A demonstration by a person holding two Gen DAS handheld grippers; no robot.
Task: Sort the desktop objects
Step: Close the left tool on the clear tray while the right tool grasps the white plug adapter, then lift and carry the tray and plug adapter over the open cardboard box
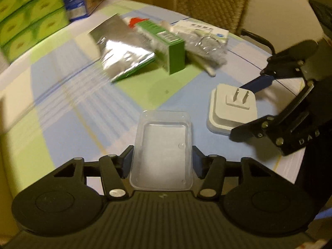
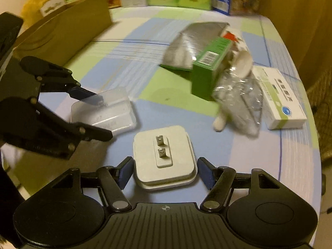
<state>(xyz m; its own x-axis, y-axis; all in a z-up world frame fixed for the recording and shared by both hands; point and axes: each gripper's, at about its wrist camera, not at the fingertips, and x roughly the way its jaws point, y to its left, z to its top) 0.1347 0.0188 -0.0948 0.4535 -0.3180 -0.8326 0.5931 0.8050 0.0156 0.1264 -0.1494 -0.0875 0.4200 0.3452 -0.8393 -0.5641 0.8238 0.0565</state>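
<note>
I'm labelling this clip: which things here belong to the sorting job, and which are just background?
Job: clear plastic box in left gripper; white plug adapter between right gripper fingers; green carton; foil pouch; white medicine box.
Background: tissue packs; cardboard box.

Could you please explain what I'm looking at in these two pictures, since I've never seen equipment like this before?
These are two hand-held grippers, each with a fisheye camera looking along its fingers. One picture is from the left gripper, whose fingers flank a clear plastic box; whether it grips it I can't tell. The other is from the right gripper, open around a white plug adapter, prongs up. Further back on the checked tablecloth lie a green carton, a silver foil pouch, crinkled clear wrapping and a white medicine box.
</note>
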